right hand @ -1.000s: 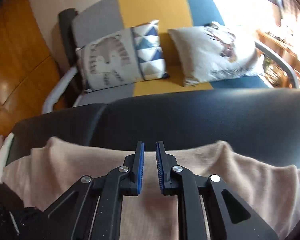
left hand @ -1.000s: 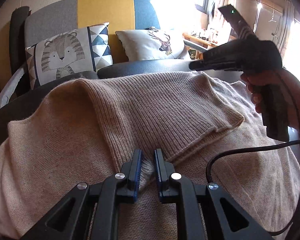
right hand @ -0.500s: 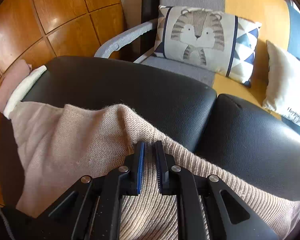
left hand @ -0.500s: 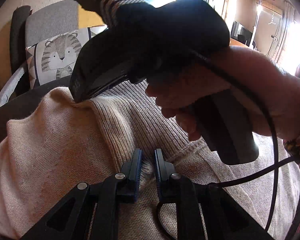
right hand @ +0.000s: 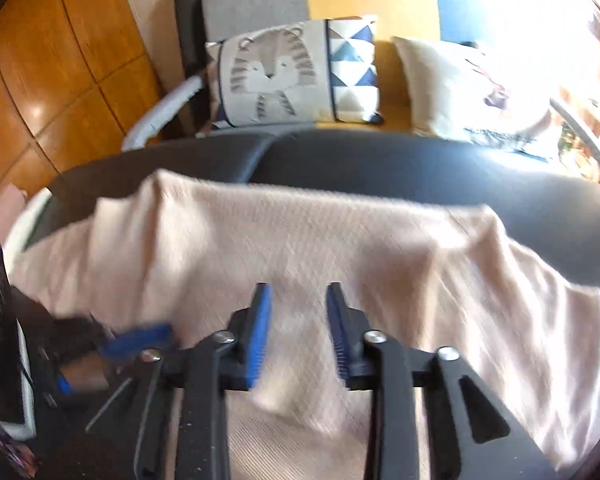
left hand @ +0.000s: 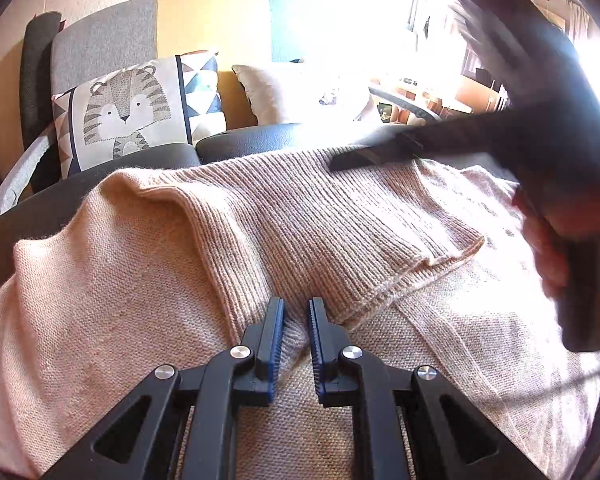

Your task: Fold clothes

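A beige knit sweater lies spread over a black leather seat, with a ribbed part folded across its middle. My left gripper is shut on a pinch of that ribbed fold near its lower edge. The right gripper shows blurred at the far right edge of the sweater, held by a hand. In the right wrist view my right gripper is open above the sweater, nothing between its fingers. One blue pad of the left gripper shows at the lower left.
Behind the black seat stands a grey, yellow and blue sofa with a tiger pillow and a white pillow. Wooden floor lies to the left. A pink and white cloth sits at the left edge.
The right gripper swung left across the sweater and back to the right, and its fingers went from shut to open. The left gripper stayed pinched on the ribbed fold.
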